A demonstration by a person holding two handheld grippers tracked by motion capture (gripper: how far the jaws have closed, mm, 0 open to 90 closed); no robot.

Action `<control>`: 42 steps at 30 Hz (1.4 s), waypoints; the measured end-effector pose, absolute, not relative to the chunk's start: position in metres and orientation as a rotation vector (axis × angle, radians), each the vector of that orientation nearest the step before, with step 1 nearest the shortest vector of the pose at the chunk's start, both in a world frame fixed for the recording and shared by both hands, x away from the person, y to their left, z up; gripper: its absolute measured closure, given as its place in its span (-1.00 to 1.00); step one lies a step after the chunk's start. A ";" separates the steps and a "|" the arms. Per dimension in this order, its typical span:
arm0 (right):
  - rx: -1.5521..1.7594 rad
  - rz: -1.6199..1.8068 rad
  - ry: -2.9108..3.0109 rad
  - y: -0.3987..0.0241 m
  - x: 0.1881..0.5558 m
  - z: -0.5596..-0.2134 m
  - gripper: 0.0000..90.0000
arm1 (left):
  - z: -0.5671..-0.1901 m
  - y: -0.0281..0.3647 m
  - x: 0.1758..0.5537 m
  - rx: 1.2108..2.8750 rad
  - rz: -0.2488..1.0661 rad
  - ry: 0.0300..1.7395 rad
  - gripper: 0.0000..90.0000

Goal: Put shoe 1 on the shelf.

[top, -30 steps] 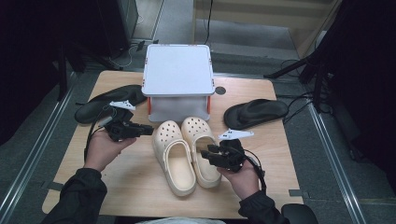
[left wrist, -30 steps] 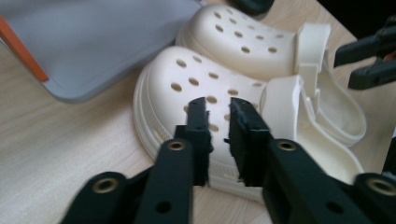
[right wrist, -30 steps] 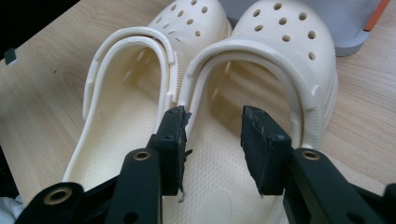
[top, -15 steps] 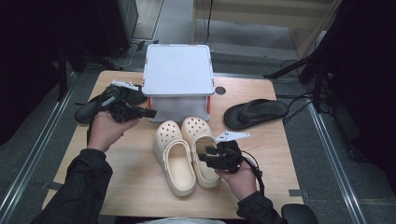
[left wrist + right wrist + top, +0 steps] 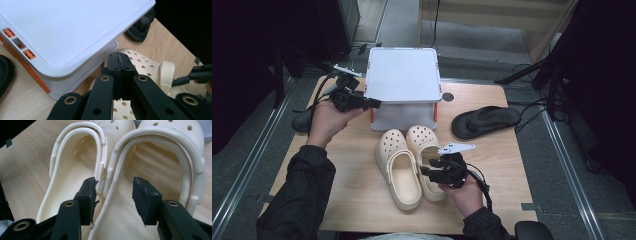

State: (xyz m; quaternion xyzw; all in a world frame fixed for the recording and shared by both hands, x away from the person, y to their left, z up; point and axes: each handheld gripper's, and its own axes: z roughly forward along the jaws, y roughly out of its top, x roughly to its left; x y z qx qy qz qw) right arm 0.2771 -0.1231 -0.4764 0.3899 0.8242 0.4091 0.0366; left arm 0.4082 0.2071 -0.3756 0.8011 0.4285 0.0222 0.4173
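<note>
Right claw (image 5: 113, 195), spread and just opening, straddles the clogs' (image 5: 412, 162) touching rims at lower centre; close squarely; left claw (image 5: 121, 67) pressed together, empty.

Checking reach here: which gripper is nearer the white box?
Left. The left gripper hovers at the white box lid's left edge; the right gripper sits over the cream clogs, nearer the person.

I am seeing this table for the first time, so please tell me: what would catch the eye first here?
First, the pair of cream clogs side by side at the middle of the wooden table, with the right gripper open over them; its jaws have just been opening. Behind them stands a white box with orange latches, and the left gripper, shut and empty, is at its left edge. A black sandal lies to the right.
</note>
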 end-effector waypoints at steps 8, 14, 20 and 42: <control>1.204 1.243 2.523 -0.121 0.273 -0.478 0.11 | -0.371 0.201 0.420 2.027 0.093 1.068 0.99; 1.208 1.231 2.503 -0.118 0.270 -0.479 0.05 | -0.375 0.205 0.431 2.030 0.126 1.085 1.00; 1.230 1.214 2.503 -0.113 0.273 -0.482 0.00 | -0.378 0.210 0.436 2.006 0.075 1.067 1.00; 1.267 1.192 2.499 -0.088 0.287 -0.489 -0.04 | -0.381 0.210 0.439 1.998 0.122 1.086 1.00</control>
